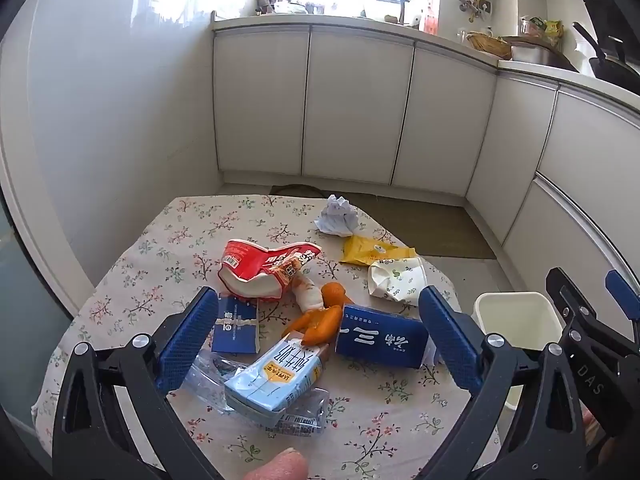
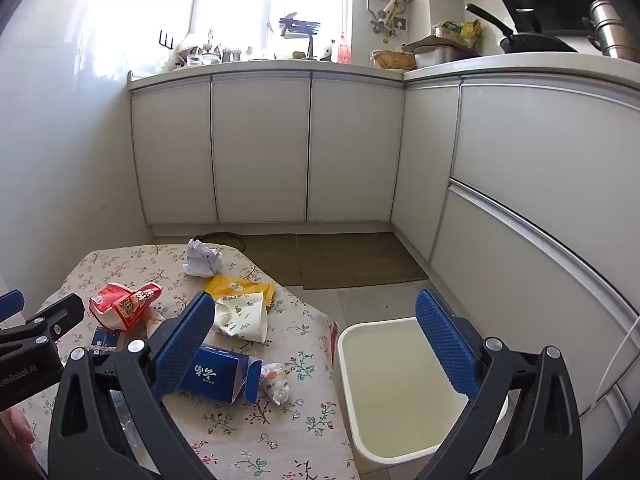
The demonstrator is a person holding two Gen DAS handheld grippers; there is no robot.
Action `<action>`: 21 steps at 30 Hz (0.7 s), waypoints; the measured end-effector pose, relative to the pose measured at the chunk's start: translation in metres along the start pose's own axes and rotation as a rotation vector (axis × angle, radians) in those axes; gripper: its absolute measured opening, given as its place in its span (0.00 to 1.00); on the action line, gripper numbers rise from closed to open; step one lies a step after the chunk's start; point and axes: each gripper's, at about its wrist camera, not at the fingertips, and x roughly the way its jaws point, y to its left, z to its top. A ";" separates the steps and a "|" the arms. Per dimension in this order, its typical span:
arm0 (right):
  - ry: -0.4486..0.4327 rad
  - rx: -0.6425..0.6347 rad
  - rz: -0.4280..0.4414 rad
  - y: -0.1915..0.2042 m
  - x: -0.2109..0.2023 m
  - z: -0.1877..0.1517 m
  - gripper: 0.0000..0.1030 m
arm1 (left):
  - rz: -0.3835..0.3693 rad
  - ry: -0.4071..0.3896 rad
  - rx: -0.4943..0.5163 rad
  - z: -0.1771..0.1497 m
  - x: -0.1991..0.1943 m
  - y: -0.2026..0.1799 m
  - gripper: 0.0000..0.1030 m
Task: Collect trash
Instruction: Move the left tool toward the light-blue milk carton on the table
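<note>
Nothing looks collected yet: the white bin (image 2: 404, 384) on the floor just beside the table (image 1: 168, 256) appears empty, while the trash — red wrapper (image 1: 264, 268), milk carton (image 1: 272, 384), blue box (image 1: 380, 340), orange peel (image 1: 324, 316), crumpled paper (image 1: 338, 216) — lies on the table left of the bin. Both the left gripper (image 1: 316, 340) and right gripper (image 2: 316, 348) hover with jaws spread wide, grasping nothing. The bin's near edge is cut off by the right gripper, and clear plastic under the carton is hard to make out.
</note>
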 end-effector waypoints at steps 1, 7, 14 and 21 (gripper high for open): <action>0.001 0.001 0.001 0.000 0.001 -0.001 0.95 | 0.000 0.001 0.001 0.000 0.001 0.000 0.93; 0.004 0.008 0.001 -0.005 0.009 0.000 0.95 | 0.000 0.002 0.007 0.000 0.003 -0.003 0.93; 0.001 0.007 0.004 0.000 0.008 -0.004 0.95 | 0.003 0.009 0.000 0.000 0.003 -0.002 0.93; 0.011 0.010 0.004 -0.001 0.007 -0.002 0.95 | 0.001 0.010 -0.002 -0.002 0.004 -0.001 0.93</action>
